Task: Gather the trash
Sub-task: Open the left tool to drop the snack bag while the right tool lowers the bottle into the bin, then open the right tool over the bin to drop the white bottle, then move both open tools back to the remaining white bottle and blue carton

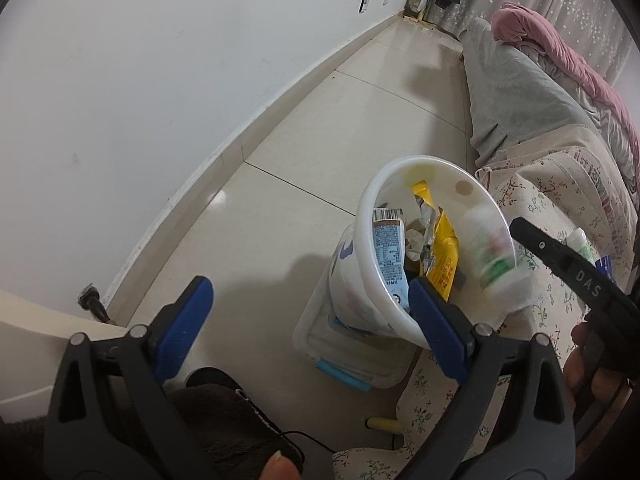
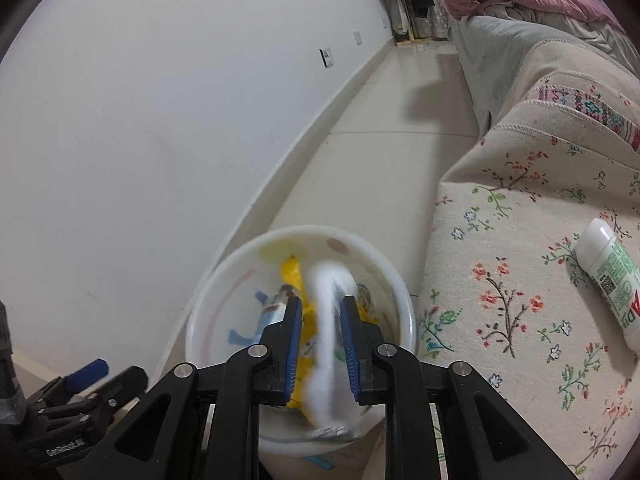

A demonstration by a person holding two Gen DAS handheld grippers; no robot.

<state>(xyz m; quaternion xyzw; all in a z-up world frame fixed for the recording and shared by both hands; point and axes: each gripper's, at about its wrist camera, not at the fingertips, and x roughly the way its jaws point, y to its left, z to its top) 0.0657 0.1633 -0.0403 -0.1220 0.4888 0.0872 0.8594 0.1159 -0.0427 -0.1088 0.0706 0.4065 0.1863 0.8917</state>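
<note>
Pale tiled floor beside a floral sofa: the white plastic bin stands there. The right tool, slightly parted, straddles a blurred white-green tube above it; the left tool gapes wide, empty.

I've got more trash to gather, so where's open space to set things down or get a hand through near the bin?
Free: the floor tiles between the wall and the sofa, and the sofa's floral seat left of the white tube. Crowded: the white bin, full of wrappers, with a blurred white item between the right gripper pads.
</note>
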